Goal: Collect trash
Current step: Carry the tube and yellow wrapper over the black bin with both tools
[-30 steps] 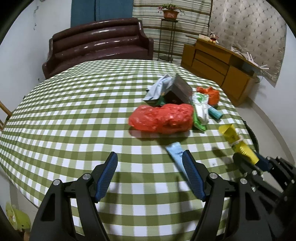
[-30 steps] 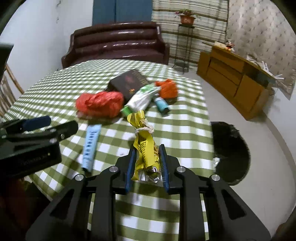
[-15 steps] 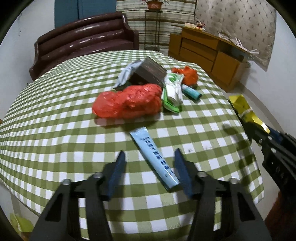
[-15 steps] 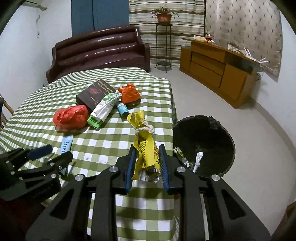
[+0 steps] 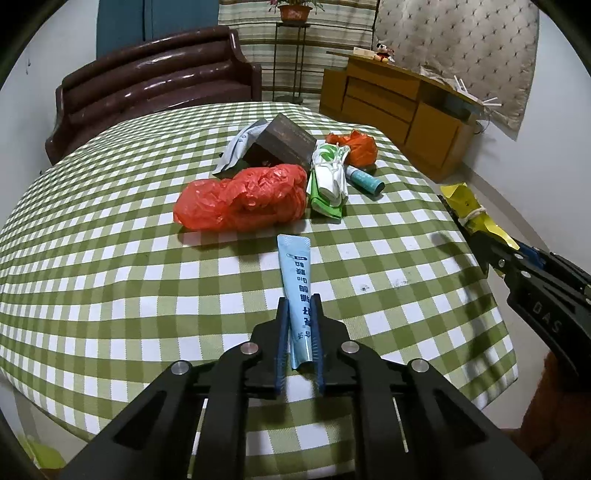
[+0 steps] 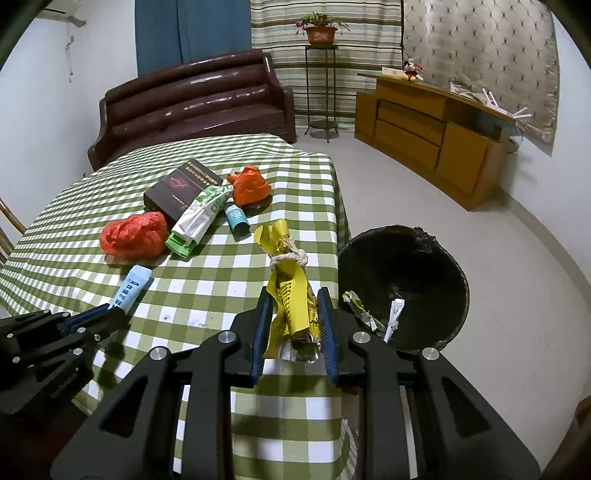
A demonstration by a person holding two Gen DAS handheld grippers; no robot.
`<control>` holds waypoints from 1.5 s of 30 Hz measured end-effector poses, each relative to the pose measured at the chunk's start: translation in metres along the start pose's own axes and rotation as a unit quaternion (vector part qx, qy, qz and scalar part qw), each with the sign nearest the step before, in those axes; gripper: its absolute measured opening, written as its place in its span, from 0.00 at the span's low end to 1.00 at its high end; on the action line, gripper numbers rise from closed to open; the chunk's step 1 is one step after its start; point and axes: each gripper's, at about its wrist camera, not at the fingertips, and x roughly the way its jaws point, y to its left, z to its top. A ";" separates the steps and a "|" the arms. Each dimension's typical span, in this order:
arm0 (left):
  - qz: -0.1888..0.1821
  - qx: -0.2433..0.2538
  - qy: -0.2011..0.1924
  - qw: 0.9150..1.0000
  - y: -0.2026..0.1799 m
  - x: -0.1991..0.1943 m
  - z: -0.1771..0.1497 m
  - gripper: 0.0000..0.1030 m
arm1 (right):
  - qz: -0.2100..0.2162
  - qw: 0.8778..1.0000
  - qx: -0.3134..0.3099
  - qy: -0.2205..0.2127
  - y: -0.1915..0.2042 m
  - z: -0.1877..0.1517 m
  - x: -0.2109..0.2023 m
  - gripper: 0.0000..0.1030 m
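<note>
The light blue tube [image 5: 297, 295] lies flat on the checked tablecloth [image 5: 110, 258] with its near end pinched between the blue pads of the left gripper [image 5: 299, 332]; its crimped far end points straight ahead of the tool. Both pads press against the tube's sides. Ahead of this gripper, just beyond the tube's far end, sits a crumpled red plastic bag [image 5: 243, 197]. Ahead and slightly to the right lies a green-and-white packet [image 5: 328, 177], with a small teal cylinder [image 5: 364, 180] just beside it and an orange bag [image 5: 356, 147] further on. A dark box [image 5: 282, 144] rests behind the red bag, on a pale cloth [image 5: 240, 144].

The right gripper [image 6: 293, 321] is clamped on a yellow wrapper bundle [image 6: 290, 284] tied with pale cord; the bundle stands up out of the jaws and its top fans out above the knot. This gripper is at the table's edge, to the right of the left gripper. Ahead of it and to its right, on the floor beside the table, stands a black bin [image 6: 454, 266] holding a foil scrap [image 6: 360, 310] and a rolled white paper [image 6: 393, 317]. To its left, the tube and the left gripper are visible on the cloth.

Beyond the table stand a dark brown sofa [image 6: 199, 99], a potted plant on a stand [image 6: 320, 31] and a wooden cabinet [image 6: 428, 133].
</note>
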 end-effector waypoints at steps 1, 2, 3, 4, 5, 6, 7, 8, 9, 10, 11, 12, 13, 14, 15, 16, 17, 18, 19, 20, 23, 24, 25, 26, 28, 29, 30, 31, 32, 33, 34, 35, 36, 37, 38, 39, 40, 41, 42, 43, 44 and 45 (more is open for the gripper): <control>-0.001 -0.001 -0.001 1.000 0.001 0.000 0.000 0.11 | 0.000 1.000 0.000 0.000 0.000 0.000 0.000 0.23; -0.001 -0.002 -0.001 1.000 0.001 0.000 0.000 0.11 | 0.001 1.000 0.000 0.000 0.000 0.000 0.000 0.23; -0.001 -0.003 -0.002 1.000 0.001 -0.001 0.000 0.11 | 0.001 1.000 0.000 0.000 0.000 0.000 0.000 0.23; -0.002 -0.003 -0.004 1.000 0.001 -0.002 0.000 0.11 | 0.001 1.000 0.000 0.000 0.000 0.000 0.000 0.23; -0.002 -0.001 -0.006 1.000 0.001 -0.003 0.000 0.11 | 0.001 1.000 -0.001 0.000 0.000 0.000 0.000 0.23; -0.001 -0.001 -0.008 1.000 0.001 -0.004 0.000 0.11 | 0.000 1.000 0.000 0.000 0.000 0.000 0.000 0.24; -0.001 0.001 -0.011 1.000 0.000 -0.006 0.000 0.11 | 0.000 1.000 0.000 -0.001 0.000 0.000 0.000 0.23; 0.000 0.003 -0.014 1.000 -0.001 -0.007 0.000 0.11 | 0.000 1.000 0.000 -0.001 0.000 0.000 0.000 0.23; 0.001 0.006 -0.019 1.000 -0.002 -0.009 0.000 0.11 | 0.000 1.000 0.001 -0.001 0.000 0.000 0.000 0.24; 0.001 0.009 -0.023 1.000 -0.003 -0.011 0.001 0.11 | 0.000 1.000 0.001 -0.002 0.000 0.000 0.000 0.23; 0.002 0.013 -0.028 1.000 -0.005 -0.013 0.001 0.11 | 0.000 1.000 0.002 -0.003 -0.001 0.000 0.000 0.24; 0.003 0.016 -0.031 0.999 -0.006 -0.015 0.001 0.11 | 0.000 1.000 0.002 -0.004 -0.001 0.000 -0.001 0.24; 0.003 0.018 -0.034 0.999 -0.007 -0.016 0.002 0.11 | -0.001 1.000 0.002 -0.004 -0.001 0.000 -0.001 0.23; 0.002 0.020 -0.039 0.999 -0.008 -0.018 0.003 0.11 | -0.001 1.000 0.003 -0.005 -0.002 0.001 -0.002 0.23; 0.001 0.021 -0.041 0.999 -0.009 -0.018 0.005 0.11 | -0.002 1.000 0.003 -0.006 -0.003 0.001 -0.002 0.23; 0.000 0.021 -0.044 0.999 -0.010 -0.019 0.006 0.11 | -0.003 1.000 0.003 -0.007 -0.004 0.002 -0.003 0.23; -0.001 0.021 -0.046 0.999 -0.010 -0.019 0.007 0.11 | -0.005 1.000 0.004 -0.008 -0.004 0.002 -0.003 0.23; -0.002 0.021 -0.049 0.999 -0.011 -0.019 0.009 0.11 | -0.006 1.000 0.005 -0.009 -0.005 0.003 -0.003 0.23; -0.003 0.021 -0.052 0.998 -0.011 -0.019 0.011 0.11 | -0.007 1.000 0.005 -0.009 -0.006 0.003 -0.004 0.23; -0.005 0.021 -0.056 0.998 -0.012 -0.020 0.014 0.11 | -0.010 1.000 0.007 -0.011 -0.007 0.004 -0.005 0.23; -0.009 0.025 -0.064 0.998 -0.016 -0.018 0.021 0.11 | -0.018 1.000 0.010 -0.017 -0.013 0.006 -0.007 0.23; -0.012 0.026 -0.066 0.997 -0.018 -0.018 0.022 0.11 | -0.020 1.000 0.011 -0.019 -0.016 0.007 -0.007 0.23; -0.014 0.027 -0.068 0.997 -0.020 -0.017 0.025 0.11 | -0.022 0.999 0.012 -0.020 -0.017 0.008 -0.008 0.23; -0.016 0.028 -0.069 0.997 -0.021 -0.016 0.026 0.11 | -0.026 0.999 0.014 -0.022 -0.019 0.009 -0.008 0.23; -0.023 0.032 -0.074 0.996 -0.026 -0.014 0.032 0.11 | -0.032 0.999 0.017 -0.025 -0.024 0.011 -0.009 0.23; -0.027 0.034 -0.077 0.996 -0.030 -0.012 0.036 0.11 | -0.036 0.999 0.019 -0.027 -0.027 0.012 -0.009 0.23; -0.030 0.037 -0.079 0.996 -0.033 -0.011 0.038 0.11 | -0.040 0.999 0.021 -0.028 -0.031 0.013 -0.009 0.23; -0.034 0.039 -0.081 0.995 -0.037 -0.009 0.041 0.11 | -0.044 0.998 0.023 -0.030 -0.034 0.015 -0.008 0.23; -0.037 0.041 -0.083 0.995 -0.039 -0.008 0.044 0.11 | -0.047 0.998 0.026 -0.031 -0.038 0.016 -0.008 0.23; -0.042 0.043 -0.085 0.995 -0.044 -0.006 0.048 0.11 | -0.051 0.998 0.029 -0.032 -0.042 0.018 -0.008 0.23; -0.046 0.044 -0.087 0.994 -0.046 -0.005 0.050 0.11 | -0.056 0.997 0.032 -0.034 -0.046 0.019 -0.007 0.23; -0.051 0.047 -0.090 0.993 -0.052 -0.003 0.055 0.11 | -0.059 0.997 0.035 -0.036 -0.050 0.021 -0.006 0.23; -0.055 0.051 -0.092 0.993 -0.056 0.000 0.058 0.11 | -0.062 0.997 0.037 -0.037 -0.054 0.023 -0.006 0.23; -0.059 0.055 -0.094 0.992 -0.062 0.002 0.061 0.11 | -0.066 0.996 0.040 -0.039 -0.059 0.025 -0.005 0.23; -0.064 0.058 -0.095 0.992 -0.067 0.005 0.065 0.11 | -0.069 0.996 0.043 -0.041 -0.064 0.027 -0.004 0.23; -0.067 0.061 -0.096 0.991 -0.073 0.007 0.065 0.11 | -0.074 0.995 0.045 -0.044 -0.068 0.029 -0.003 0.24; -0.070 0.063 -0.096 0.991 -0.077 0.009 0.068 0.11 | -0.077 0.995 0.048 -0.045 -0.073 0.031 -0.002 0.24; -0.074 0.064 -0.096 0.991 -0.081 0.012 0.070 0.11 | -0.079 0.995 0.050 -0.046 -0.076 0.033 -0.001 0.24; -0.077 0.066 -0.095 0.990 -0.086 0.017 0.073 0.11 | -0.082 0.994 0.053 -0.046 -0.081 0.034 0.001 0.24; -0.080 0.069 -0.094 0.990 -0.092 0.021 0.076 0.11 | -0.085 0.994 0.057 -0.047 -0.086 0.036 0.003 0.24; -0.081 0.070 -0.094 0.990 -0.094 0.023 0.076 0.11 | -0.087 0.993 0.060 -0.047 -0.089 0.037 0.005 0.24; -0.083 0.073 -0.093 0.990 -0.099 0.027 0.078 0.11 | -0.089 0.993 0.063 -0.047 -0.093 0.038 0.007 0.24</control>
